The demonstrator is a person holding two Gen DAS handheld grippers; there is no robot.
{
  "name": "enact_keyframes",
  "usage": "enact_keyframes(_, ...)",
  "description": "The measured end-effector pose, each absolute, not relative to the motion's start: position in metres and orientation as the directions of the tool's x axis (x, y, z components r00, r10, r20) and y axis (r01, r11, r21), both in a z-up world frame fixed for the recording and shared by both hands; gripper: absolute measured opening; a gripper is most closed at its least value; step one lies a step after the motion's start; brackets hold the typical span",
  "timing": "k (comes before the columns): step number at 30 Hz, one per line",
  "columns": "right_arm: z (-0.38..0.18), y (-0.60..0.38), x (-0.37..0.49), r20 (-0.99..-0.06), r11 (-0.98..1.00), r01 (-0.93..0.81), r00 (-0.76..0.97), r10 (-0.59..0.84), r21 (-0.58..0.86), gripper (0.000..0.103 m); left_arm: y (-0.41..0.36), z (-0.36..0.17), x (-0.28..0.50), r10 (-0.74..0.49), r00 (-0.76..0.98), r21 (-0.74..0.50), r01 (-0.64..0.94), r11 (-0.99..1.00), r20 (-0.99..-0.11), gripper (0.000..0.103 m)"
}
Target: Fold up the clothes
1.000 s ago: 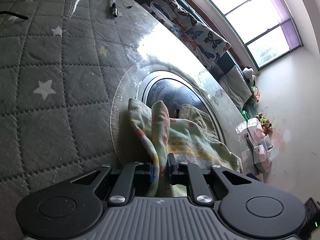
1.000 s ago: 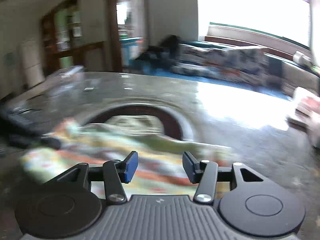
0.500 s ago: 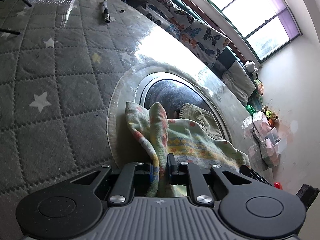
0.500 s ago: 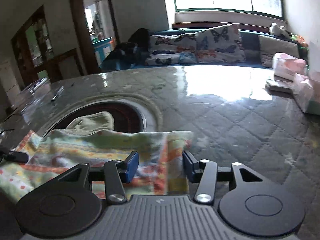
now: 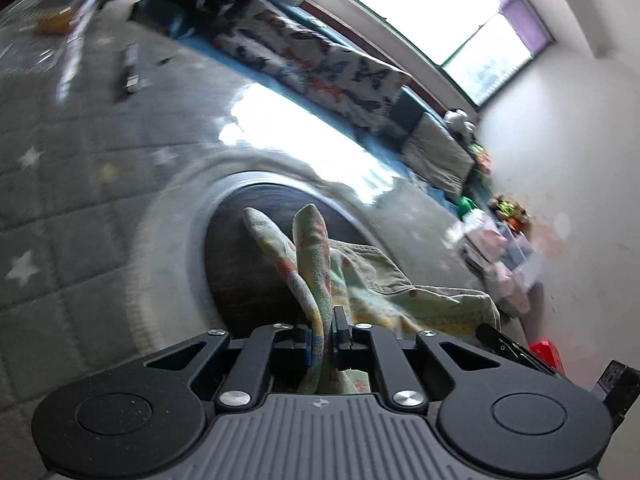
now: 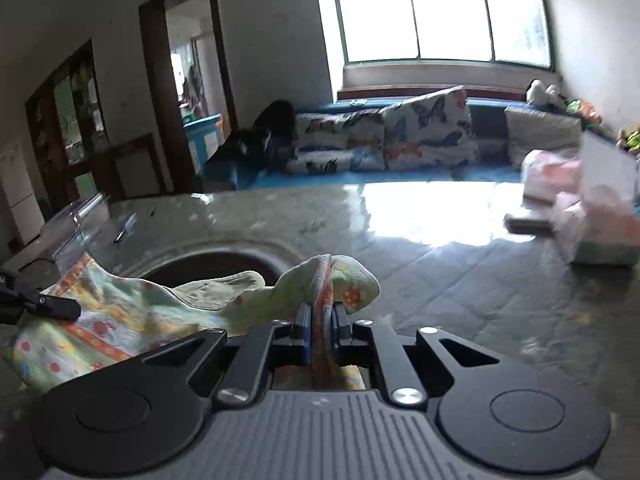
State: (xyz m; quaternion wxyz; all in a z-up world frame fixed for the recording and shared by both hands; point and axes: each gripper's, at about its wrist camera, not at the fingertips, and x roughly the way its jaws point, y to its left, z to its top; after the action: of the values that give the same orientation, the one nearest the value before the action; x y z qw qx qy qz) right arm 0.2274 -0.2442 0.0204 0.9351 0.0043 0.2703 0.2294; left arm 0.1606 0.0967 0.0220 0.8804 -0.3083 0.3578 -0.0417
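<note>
A pale green patterned cloth (image 5: pixel 316 264) with orange and yellow prints lies over the dark round inset of the table. My left gripper (image 5: pixel 322 332) is shut on one bunched corner of it, which sticks up past the fingers. In the right wrist view the same cloth (image 6: pixel 120 320) stretches to the left, and my right gripper (image 6: pixel 320 328) is shut on its other corner, folded over the fingertips. The left gripper's black tip (image 6: pixel 44 306) shows at that view's left edge. A plain beige garment (image 6: pixel 224 284) lies under the cloth.
The table has a grey quilted star cover (image 5: pixel 60 168) under clear glossy plastic. A pen-like object (image 5: pixel 130 68) and a clear plastic box (image 6: pixel 80 216) lie far off. Pink tissue packs (image 6: pixel 592 208) stand at the right. A butterfly-print sofa (image 6: pixel 400 136) sits behind.
My right gripper has shut on the cloth's corner; half a second ago it stood open above it. The left gripper, still holding its corner, has lifted and tilted.
</note>
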Motion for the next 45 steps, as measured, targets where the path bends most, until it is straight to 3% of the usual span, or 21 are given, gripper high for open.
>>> enact_keyframes(14, 0.044, -0.373, 0.208, -0.490, 0.989, -0.147, 0.860, 0.141, 0.027, 0.009, -0.043, 0.031, 0.228, -0.476, 0.642, -0.557, 0.090, 0.826, -0.602, 0.009)
enact_keyframes(25, 0.017, -0.448, 0.208, -0.546, 1.000, 0.024, 0.838, -0.017, 0.005, 0.009, -0.124, 0.008, 0.261, -0.561, 0.514, -0.562, 0.173, 0.809, -0.649, 0.009)
enact_keyframes(32, -0.013, -0.463, 0.222, -0.615, 0.998, 0.069, 0.787, -0.057, -0.004, 0.013, -0.124, -0.012, 0.269, -0.508, 0.500, -0.519, 0.129, 0.845, -0.701, 0.016)
enact_keyframes(34, -0.016, -0.465, 0.224, -0.620, 0.997, 0.081, 0.782, -0.065, -0.003, 0.018, -0.118, -0.013, 0.270, -0.480, 0.512, -0.496, 0.116, 0.861, -0.713, 0.027)
enact_keyframes(39, -0.005, -0.467, 0.220, -0.576, 0.994, 0.112, 0.813, -0.084, 0.013, 0.022, -0.102, -0.004, 0.271, -0.426, 0.560, -0.455, 0.096, 0.885, -0.711, 0.026)
enact_keyframes(45, -0.004, -0.446, 0.234, -0.590, 0.996, 0.005, 0.806, 0.049, 0.091, 0.022, -0.117, 0.015, 0.271, -0.468, 0.581, -0.470, 0.160, 0.868, -0.666, 0.025)
